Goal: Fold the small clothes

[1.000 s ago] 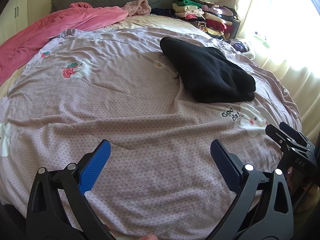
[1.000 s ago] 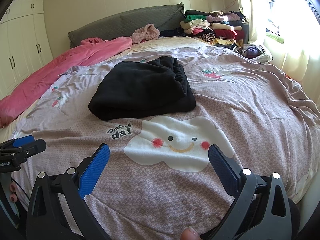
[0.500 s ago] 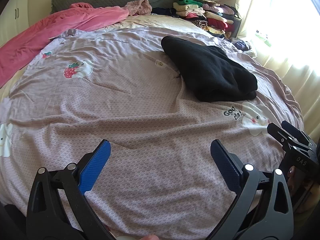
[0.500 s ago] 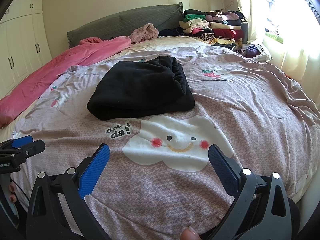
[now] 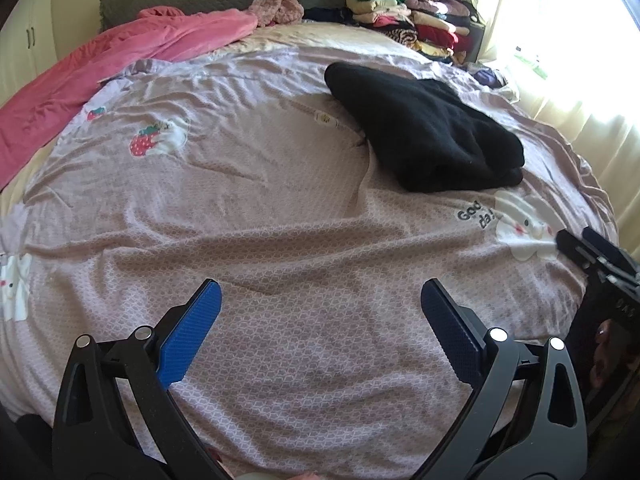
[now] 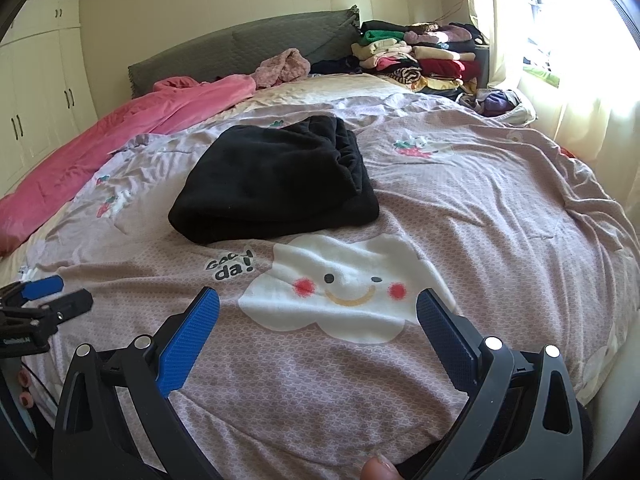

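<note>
Two wide-open, empty claws, left claw (image 5: 318, 326), right claw (image 6: 318, 330); smiling cloud print (image 6: 340, 292) whole only from right.

A lilac bedspread (image 6: 460, 208) printed with a smiling cloud (image 6: 340, 284) and strawberries covers the bed. A pink blanket (image 6: 132, 128) lies along its left edge, below the grey headboard (image 6: 248, 46). White wardrobes (image 6: 36, 92) stand left.

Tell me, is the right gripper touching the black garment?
Apart. In the right wrist view, the open right gripper hangs short of the black garment, with bedspread between them.
</note>
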The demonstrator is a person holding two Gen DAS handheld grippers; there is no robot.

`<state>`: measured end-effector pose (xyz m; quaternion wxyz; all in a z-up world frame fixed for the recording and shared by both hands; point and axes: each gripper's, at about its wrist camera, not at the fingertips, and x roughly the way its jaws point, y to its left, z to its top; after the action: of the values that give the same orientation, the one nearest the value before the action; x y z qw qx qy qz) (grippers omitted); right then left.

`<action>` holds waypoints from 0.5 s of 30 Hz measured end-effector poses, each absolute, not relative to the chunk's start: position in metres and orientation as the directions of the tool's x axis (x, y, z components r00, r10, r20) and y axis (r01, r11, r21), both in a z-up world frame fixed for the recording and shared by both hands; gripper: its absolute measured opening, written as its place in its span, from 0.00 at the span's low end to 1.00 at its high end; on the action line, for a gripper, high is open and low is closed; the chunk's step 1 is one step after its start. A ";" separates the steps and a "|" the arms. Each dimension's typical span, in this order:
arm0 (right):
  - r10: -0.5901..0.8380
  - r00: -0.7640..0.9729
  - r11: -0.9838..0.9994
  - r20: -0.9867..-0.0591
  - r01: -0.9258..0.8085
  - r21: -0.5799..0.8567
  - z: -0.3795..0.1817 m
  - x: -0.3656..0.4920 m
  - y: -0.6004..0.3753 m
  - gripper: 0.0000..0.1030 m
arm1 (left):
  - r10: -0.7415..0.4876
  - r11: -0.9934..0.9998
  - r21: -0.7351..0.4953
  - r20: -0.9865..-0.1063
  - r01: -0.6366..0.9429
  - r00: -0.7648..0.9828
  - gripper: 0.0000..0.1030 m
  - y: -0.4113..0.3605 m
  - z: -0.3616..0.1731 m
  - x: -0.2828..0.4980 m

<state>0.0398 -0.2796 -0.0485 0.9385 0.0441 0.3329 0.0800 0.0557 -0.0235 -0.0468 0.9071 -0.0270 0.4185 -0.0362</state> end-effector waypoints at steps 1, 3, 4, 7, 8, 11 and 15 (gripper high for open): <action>0.181 0.765 0.982 -0.619 -0.109 0.152 -0.046 0.039 -0.285 0.96 | -0.080 0.997 -0.072 -0.761 0.038 0.644 0.91 -0.024 -0.047 0.057; 0.169 0.767 0.982 -0.619 -0.076 0.173 -0.041 0.038 -0.293 0.96 | -0.066 0.998 -0.060 -0.763 0.031 0.643 0.91 -0.024 -0.048 0.058; 0.162 0.770 0.981 -0.617 -0.059 0.185 -0.038 0.037 -0.299 0.96 | -0.061 0.998 -0.058 -0.762 0.025 0.644 0.91 -0.023 -0.047 0.058; 0.140 0.794 0.973 -0.591 0.000 0.230 -0.023 0.029 -0.325 0.96 | -0.068 0.996 -0.092 -0.754 -0.002 0.653 0.91 -0.010 -0.042 0.059; 0.126 0.806 0.968 -0.578 0.028 0.250 -0.017 0.025 -0.340 0.96 | -0.062 0.994 -0.102 -0.749 -0.023 0.660 0.91 -0.001 -0.039 0.061; 0.059 0.836 0.947 -0.546 0.126 0.295 0.001 0.012 -0.390 0.95 | -0.004 0.984 -0.121 -0.743 -0.129 0.669 0.91 0.041 -0.027 0.070; -0.119 0.832 0.896 -0.542 0.325 0.301 0.009 -0.011 -0.475 0.95 | 0.114 0.945 -0.127 -0.738 -0.302 0.665 0.91 0.122 -0.011 0.083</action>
<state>-0.0113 -0.4755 0.0093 0.9371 0.1942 0.2649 -0.1186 0.0827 0.1221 -0.0110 0.9045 -0.1200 0.3928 0.1149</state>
